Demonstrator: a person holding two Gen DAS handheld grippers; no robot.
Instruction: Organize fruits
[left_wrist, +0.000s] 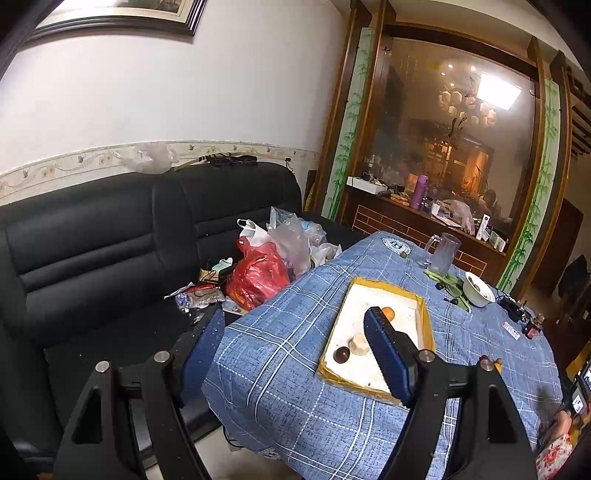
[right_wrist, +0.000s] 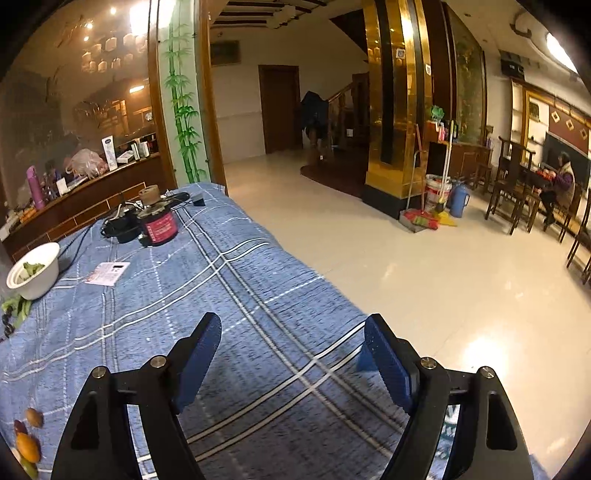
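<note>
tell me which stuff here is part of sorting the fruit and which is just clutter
Job: shallow tray holding an orange fruit, a pale round one and a dark one; loose fruits on the cloth.

Clutter: glass mug, white bowl, red canister, red bag.

Three fruits in yellow-rimmed tray

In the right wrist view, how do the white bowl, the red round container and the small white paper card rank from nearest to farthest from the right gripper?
From the right gripper:
1. Small white paper card, flat on the blue checked cloth, ahead left.
2. White bowl holding greens, at the far left edge; only slightly beyond the card.
3. Red round container, farther back, beside black cables.
</note>
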